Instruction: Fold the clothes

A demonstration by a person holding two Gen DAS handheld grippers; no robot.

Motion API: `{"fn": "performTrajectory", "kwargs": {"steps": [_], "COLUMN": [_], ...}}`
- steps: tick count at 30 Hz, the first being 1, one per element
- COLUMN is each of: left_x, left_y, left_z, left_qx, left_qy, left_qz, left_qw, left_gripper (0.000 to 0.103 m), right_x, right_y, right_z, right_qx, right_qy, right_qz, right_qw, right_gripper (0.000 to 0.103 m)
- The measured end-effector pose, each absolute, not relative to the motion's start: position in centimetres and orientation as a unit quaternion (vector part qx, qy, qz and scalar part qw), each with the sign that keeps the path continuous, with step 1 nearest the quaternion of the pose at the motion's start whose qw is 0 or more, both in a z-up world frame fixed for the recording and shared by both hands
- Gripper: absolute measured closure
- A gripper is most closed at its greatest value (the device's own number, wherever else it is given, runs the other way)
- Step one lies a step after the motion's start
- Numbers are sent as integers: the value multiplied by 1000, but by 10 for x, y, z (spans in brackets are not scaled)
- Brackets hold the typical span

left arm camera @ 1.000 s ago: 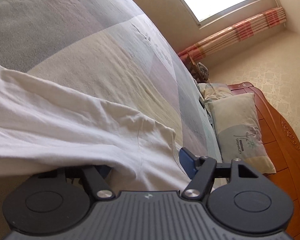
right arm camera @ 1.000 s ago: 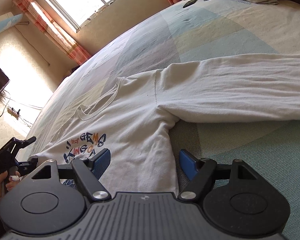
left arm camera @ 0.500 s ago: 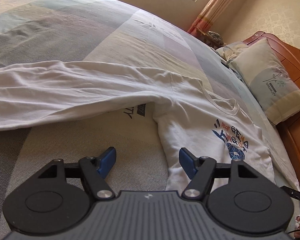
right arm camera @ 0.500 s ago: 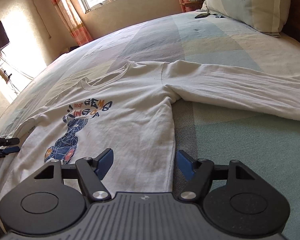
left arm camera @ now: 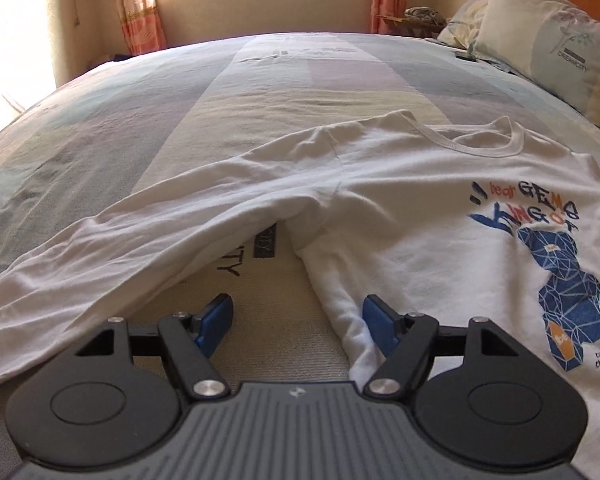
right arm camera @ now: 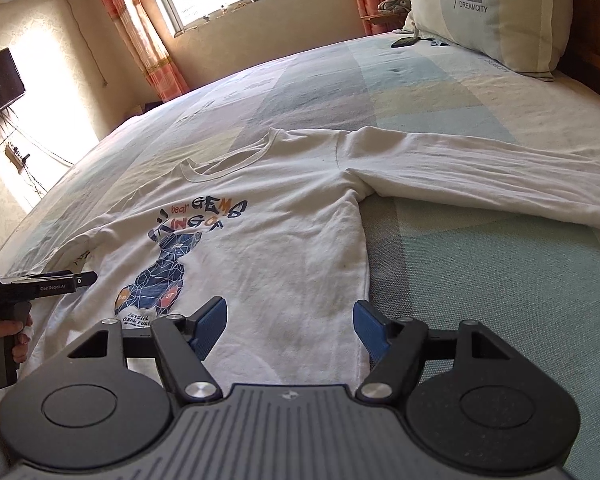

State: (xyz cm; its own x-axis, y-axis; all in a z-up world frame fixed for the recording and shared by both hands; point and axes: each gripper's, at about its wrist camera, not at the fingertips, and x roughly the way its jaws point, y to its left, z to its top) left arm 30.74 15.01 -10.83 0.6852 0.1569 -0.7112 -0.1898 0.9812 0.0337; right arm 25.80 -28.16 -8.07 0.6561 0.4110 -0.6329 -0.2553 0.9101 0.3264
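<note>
Left sleeve: lies ahead and to the left of your left tool. One second ago it filled that view close up; now you see it whole, stretched flat on the bed.
Left tool: jaws wide, holding nothing. The right pad touches the shirt's side seam; bare bed cover lies between the pads. In the past second the tool has drawn back and turned toward the shirt body.
Shirt: white, long-sleeved, spread print-side up on the bed, collar pointing away from both tools. No fold shows in the body.
Print: ahead and left of your right tool, ahead and right of your left tool.
Right tool: jaws wide, holding nothing, low over the hem area, the right side seam just inside its right pad. It has pulled back since a second ago, so more of the shirt is in view.
Right sleeve: runs ahead and to the right of your right tool, straight out from the shoulder.
Pillow: far ahead, right.
Meaning for the task: judged from this layout, both tools have released and squared up on the flattened shirt, one near each side seam. The garment lies unfolded.
</note>
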Motion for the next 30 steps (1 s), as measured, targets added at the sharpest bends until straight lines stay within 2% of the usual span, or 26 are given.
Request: {"fn": "performTrajectory", "kwargs": {"steps": [5,8,13,14,16,18,30], "left_x": [294,279,258,254,245,235,205], "left_y": [182,188,198,202,210,217,223], "left_z": [-92,-84,-72,-70,-67,-63,-60], "left_qx": [-126,-176,-183,-185,-189,-191,-190], "left_qy": [406,405,405,403,399,392,384], "left_qz": [79,37,30,31,34,38,6], "left_qw": [902,896,895,896,897,899,904], "left_gripper": [32,27,26,25,24,23,20], "right_x": [250,247,236,232,223,212,151], "right_y": [-278,-250,-161,-141,-113,-93,28], "right_z": [-72,-61,-39,-37,-38,-43,-75], "right_qx": [82,48,-50,-72,-106,-133,-293], "right_qy": [371,368,348,343,341,346,364], "right_qz": [187,220,313,334,359,373,446], "right_qw": [906,902,882,875,862,851,763], "right_gripper": [27,27,28,31,47,54,58]}}
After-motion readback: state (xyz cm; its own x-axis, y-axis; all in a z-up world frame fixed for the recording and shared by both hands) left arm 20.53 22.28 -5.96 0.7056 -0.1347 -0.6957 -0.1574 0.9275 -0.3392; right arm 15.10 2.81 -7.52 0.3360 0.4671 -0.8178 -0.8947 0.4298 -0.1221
